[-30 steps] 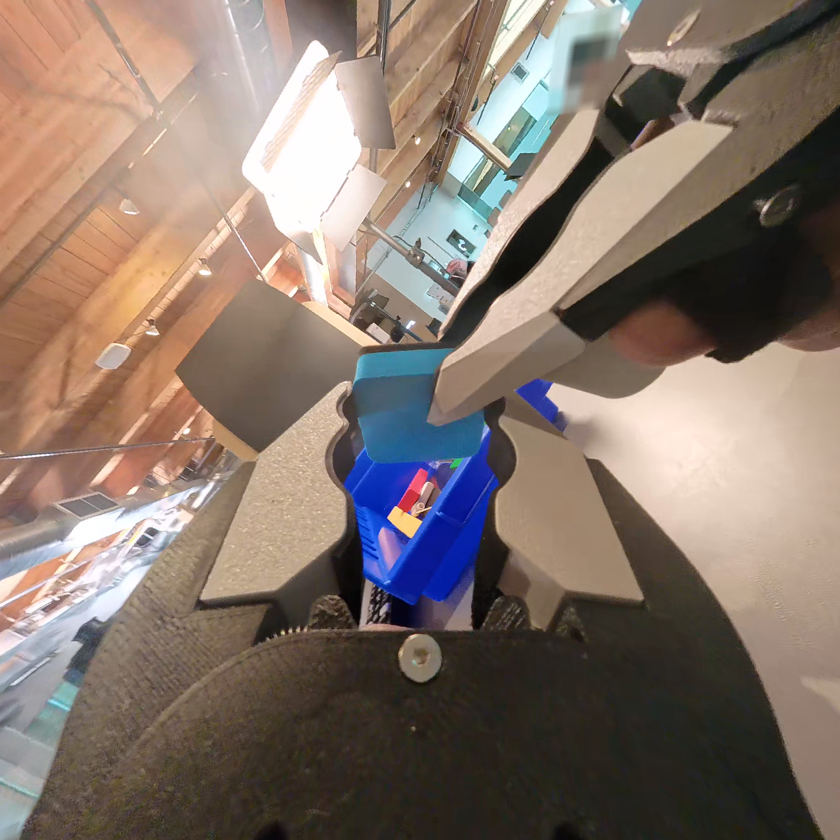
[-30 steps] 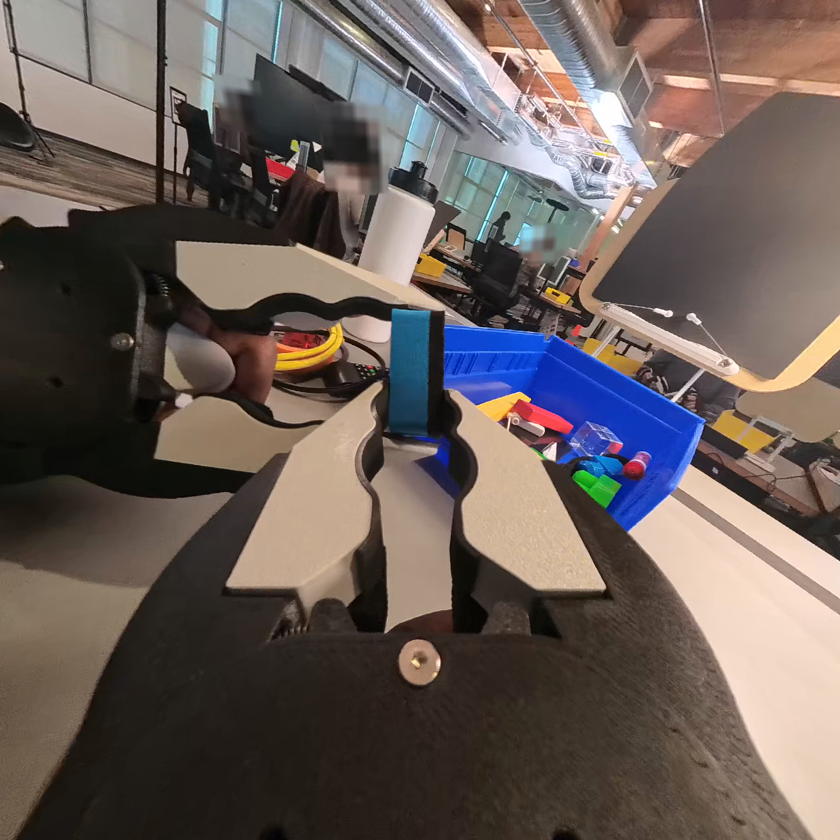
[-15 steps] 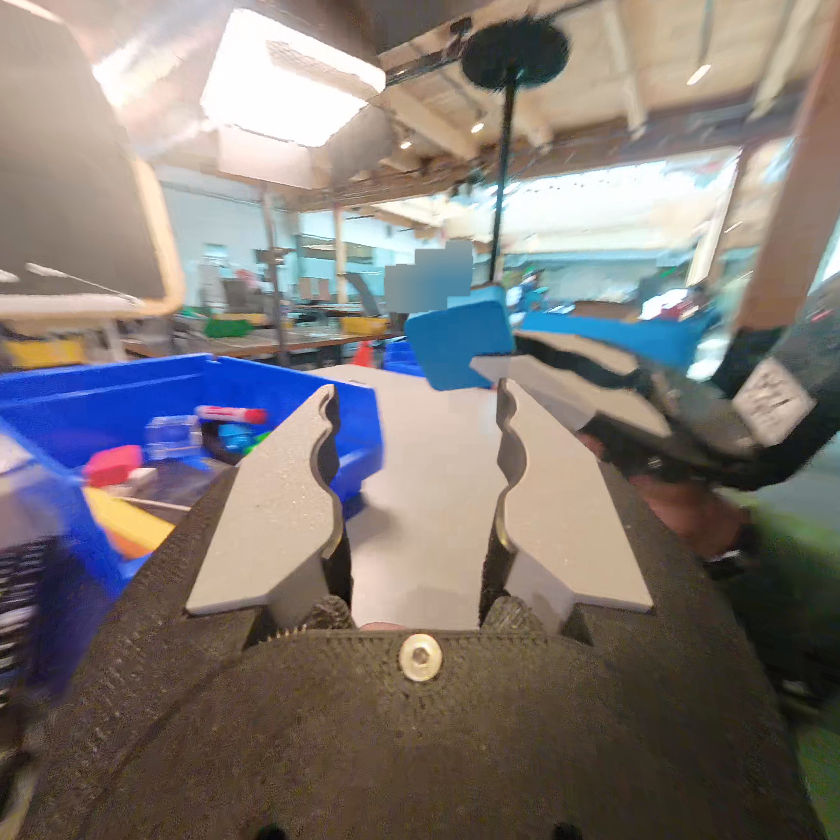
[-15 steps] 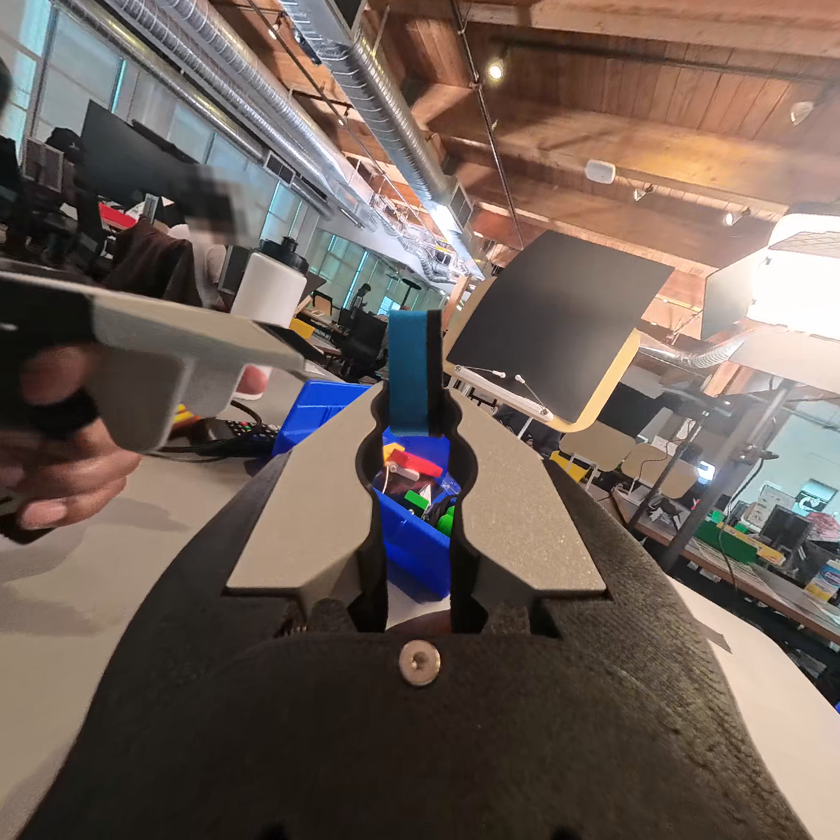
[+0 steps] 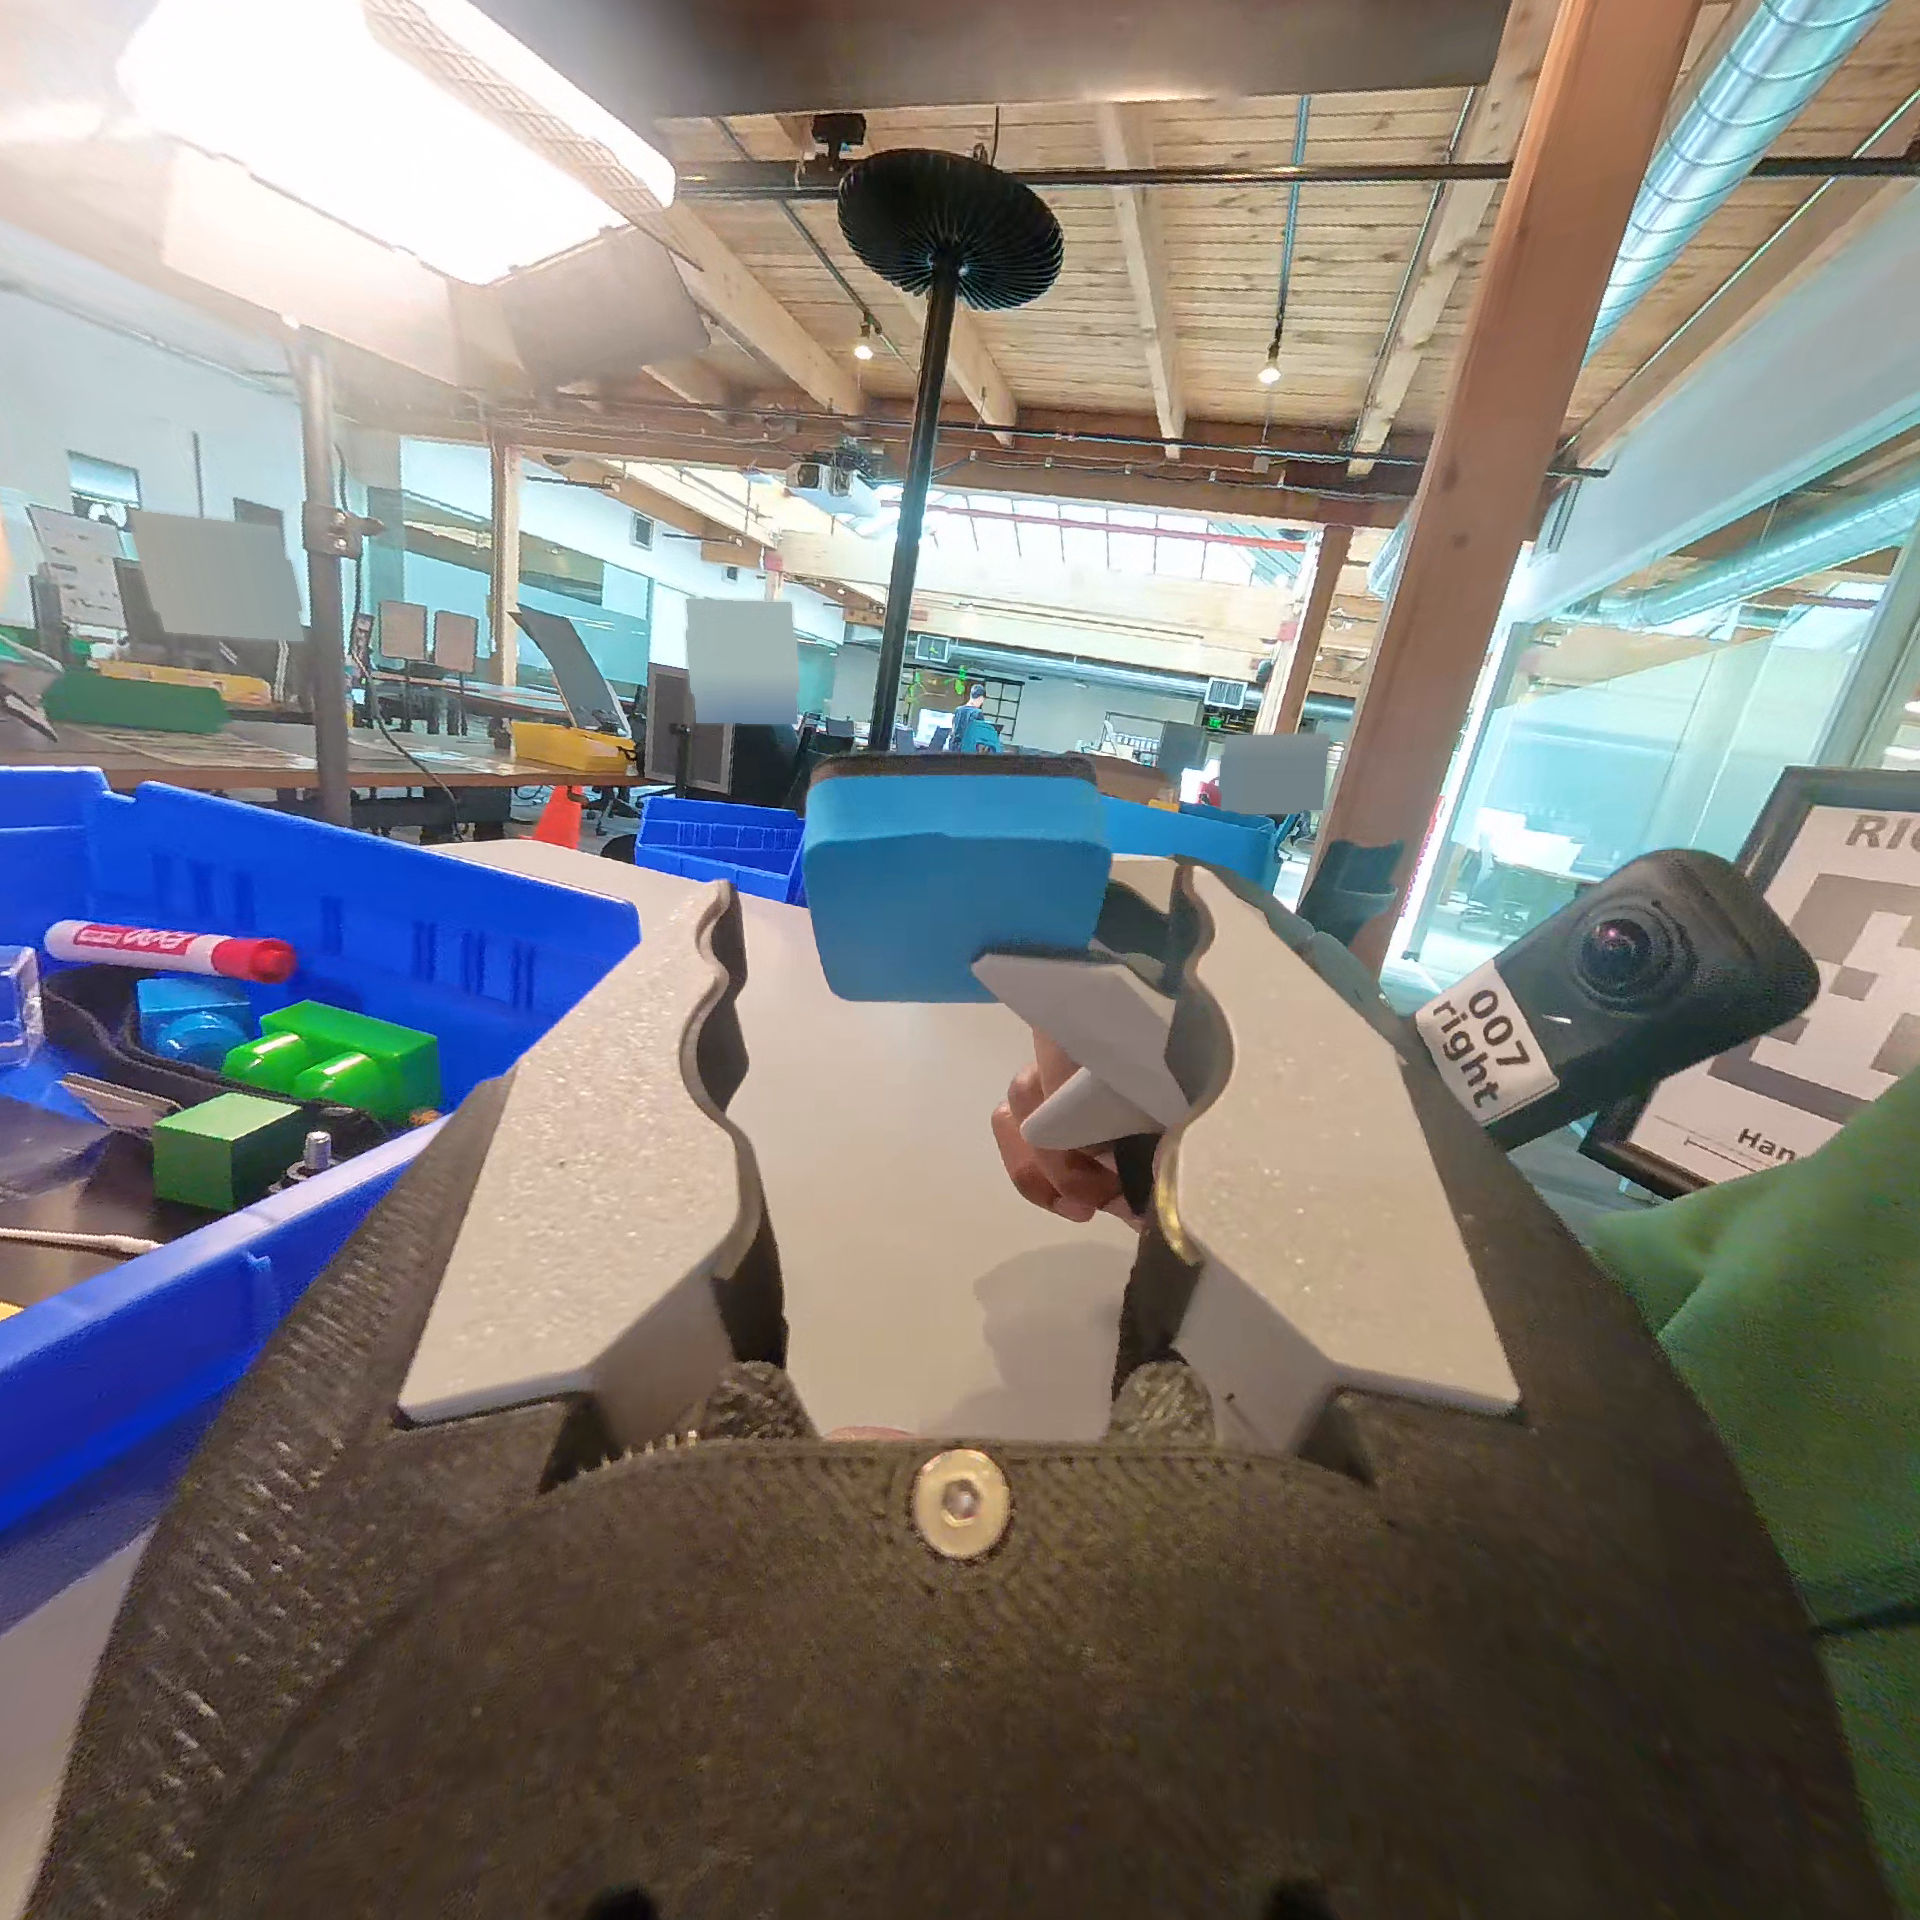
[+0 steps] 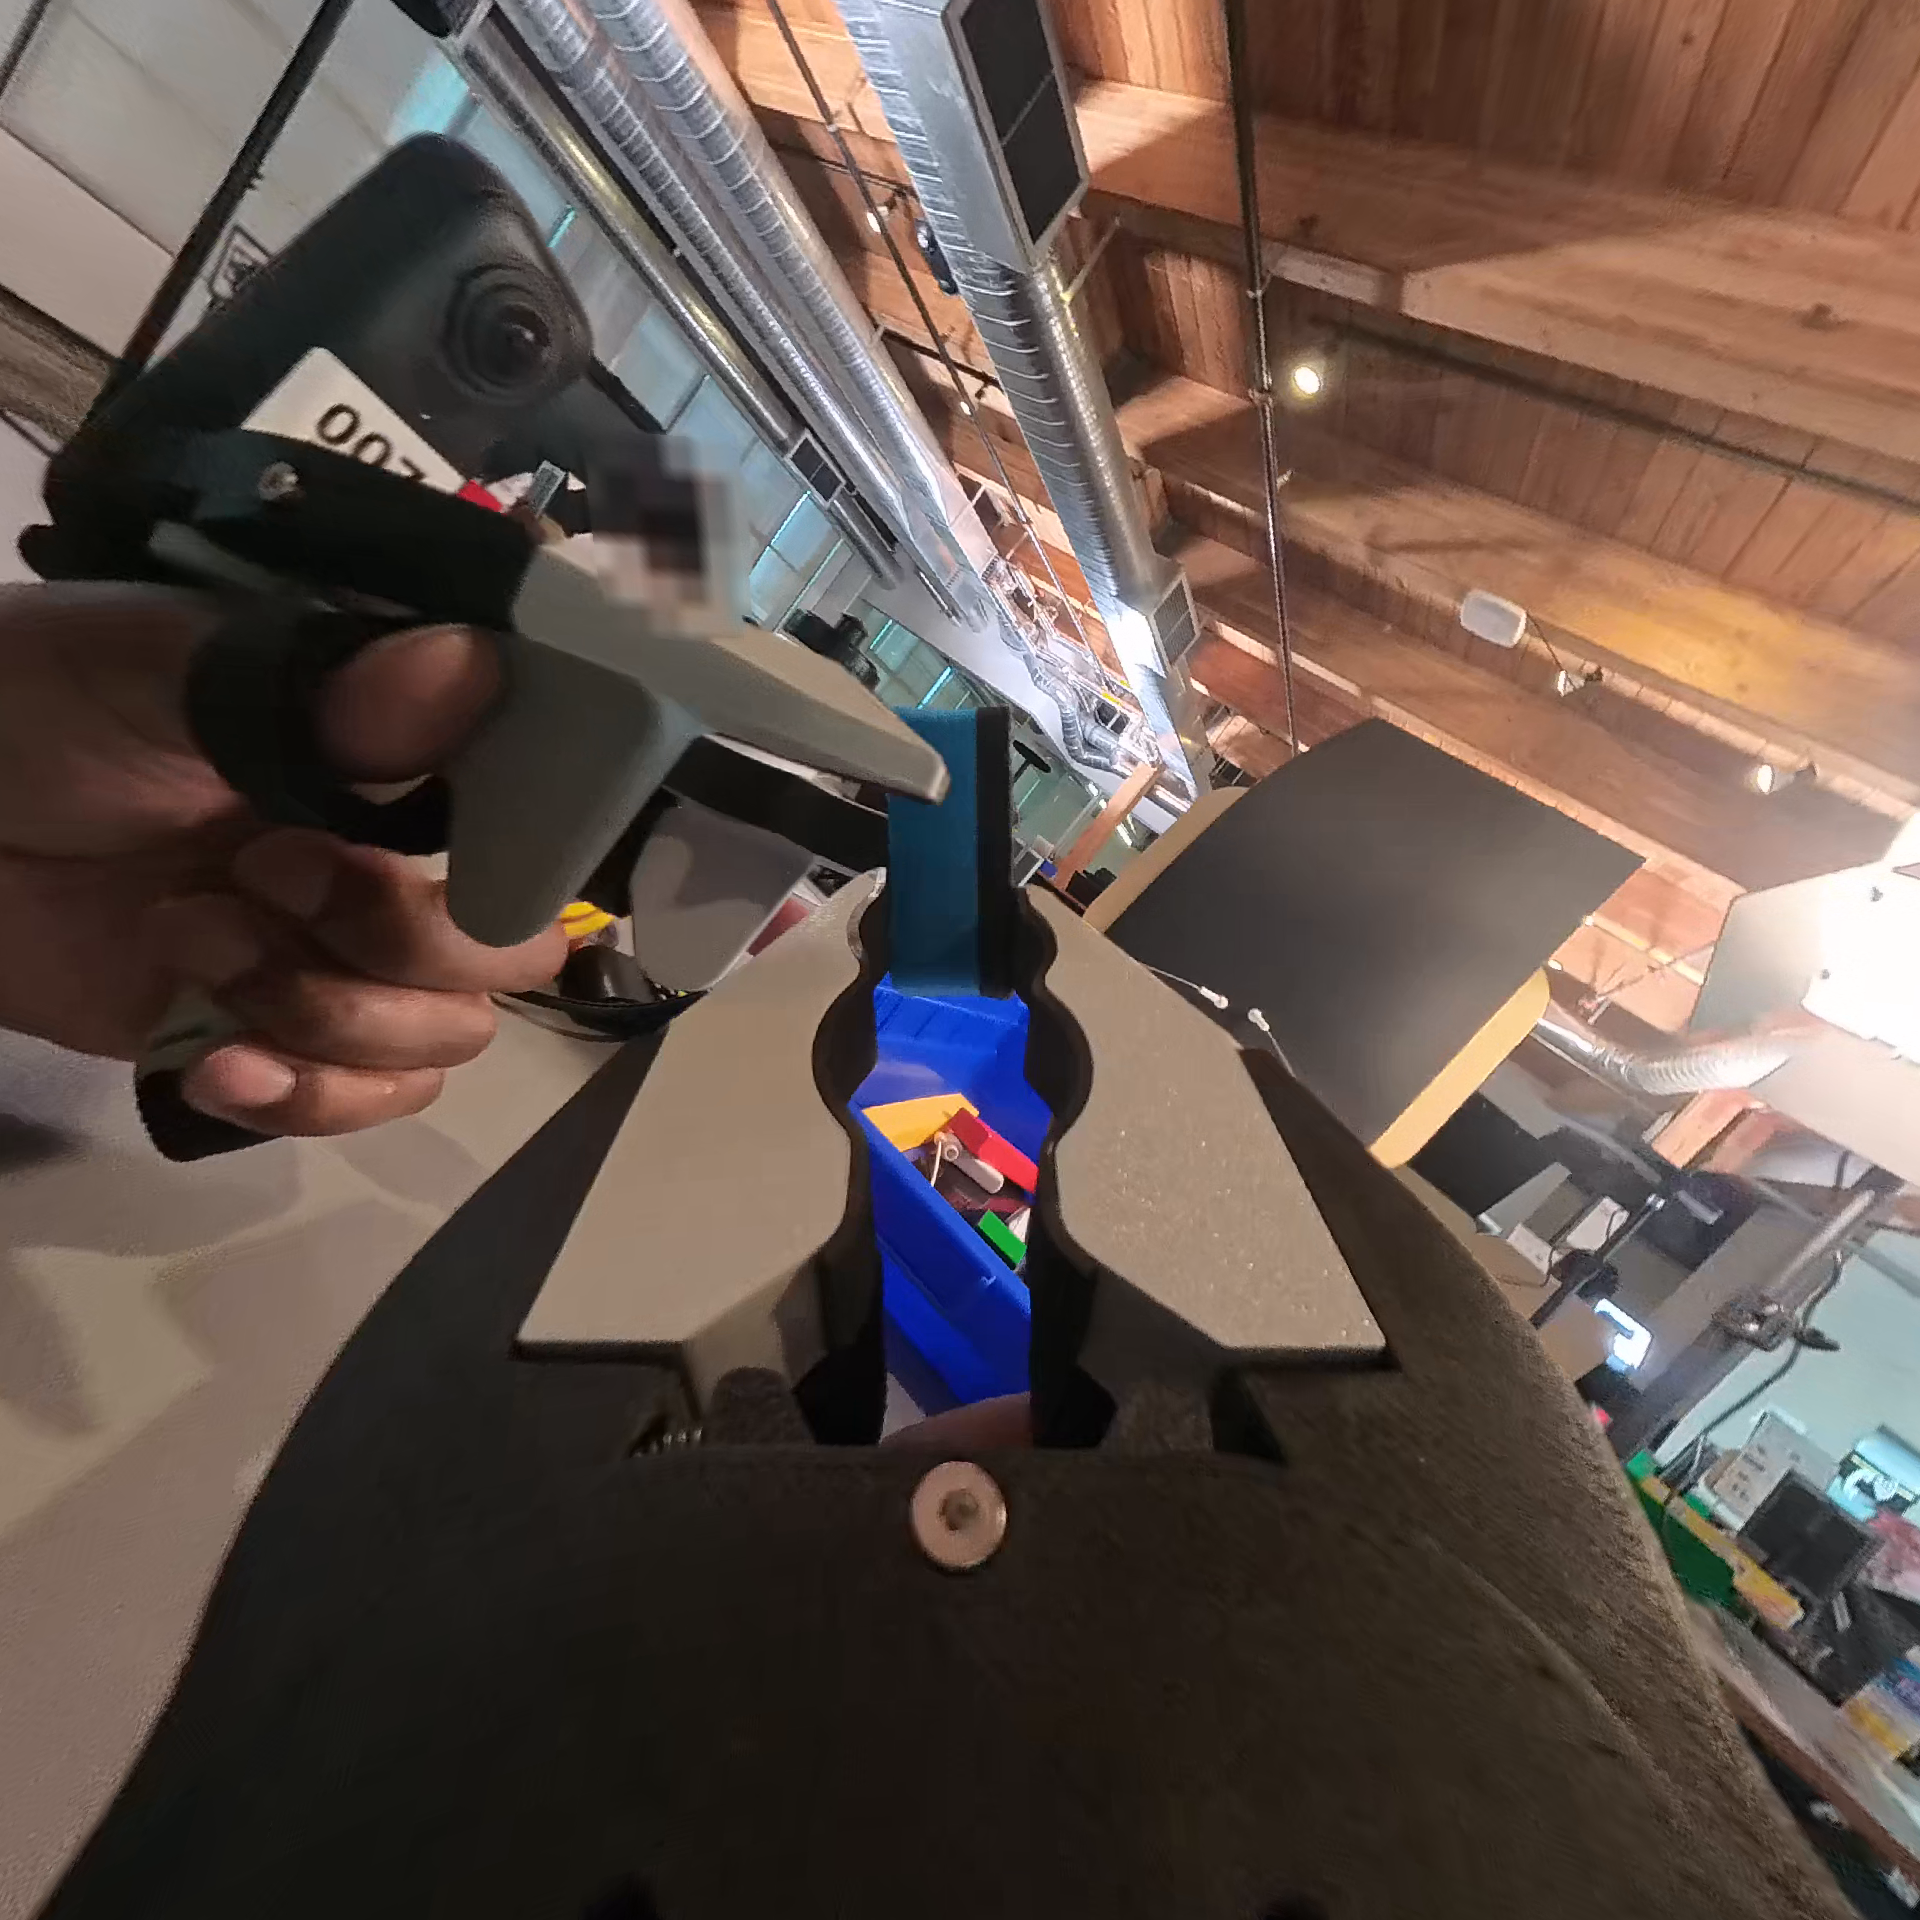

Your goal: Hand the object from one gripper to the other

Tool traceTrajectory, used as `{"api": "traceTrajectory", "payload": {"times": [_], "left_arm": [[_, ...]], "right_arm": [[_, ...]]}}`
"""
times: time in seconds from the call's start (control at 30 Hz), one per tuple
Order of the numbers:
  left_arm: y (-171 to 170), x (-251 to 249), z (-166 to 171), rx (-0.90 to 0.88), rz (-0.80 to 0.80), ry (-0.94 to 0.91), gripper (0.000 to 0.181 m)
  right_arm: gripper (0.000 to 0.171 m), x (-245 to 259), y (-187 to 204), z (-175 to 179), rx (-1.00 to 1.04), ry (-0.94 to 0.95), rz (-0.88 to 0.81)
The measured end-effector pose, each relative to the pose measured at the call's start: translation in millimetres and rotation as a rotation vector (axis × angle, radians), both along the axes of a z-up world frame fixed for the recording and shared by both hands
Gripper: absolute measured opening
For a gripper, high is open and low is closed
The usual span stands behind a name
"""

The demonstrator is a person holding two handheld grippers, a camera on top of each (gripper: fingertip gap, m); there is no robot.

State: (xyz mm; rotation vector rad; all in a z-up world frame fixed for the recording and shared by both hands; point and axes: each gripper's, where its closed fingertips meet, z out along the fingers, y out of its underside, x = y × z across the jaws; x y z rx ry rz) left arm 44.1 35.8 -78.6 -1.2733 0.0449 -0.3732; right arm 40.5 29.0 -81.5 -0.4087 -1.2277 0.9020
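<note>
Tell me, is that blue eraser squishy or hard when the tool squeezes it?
Probably a bit squishy: the eraser looks like foam with a dark felt side. The right tool pinches only its edge, yet it stands straight, so it seems fairly stiff and light. Rounded corners suggest it is not fragile.

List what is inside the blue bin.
The blue bin holds a red-capped marker, green blocks, a blue piece and a clear cube. The left gripper body covers the bin's nearer end.

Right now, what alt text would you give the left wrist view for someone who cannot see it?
Open left tongs frame a blue pad held just beyond them by the right tongs, above a grey table. A blue bin of blocks and a marker sits left.
</note>
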Motion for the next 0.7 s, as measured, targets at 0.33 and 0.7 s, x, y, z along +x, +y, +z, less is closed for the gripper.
{"api": "traceTrajectory", "payload": {"times": [0.33,0.7], "left_arm": [[-3.2,-18.5,1.3,0.029,0.250,0.208,0.058],[-12.7,-27.0,12.9,0.106,0.644,0.638,0.058]], "right_arm": [[0.031,-5.9,-4.5,-13.1,-0.086,-0.138,0.093],[0.063,0.6,-10.8,-15.0,-0.654,-0.473,0.569]]}}
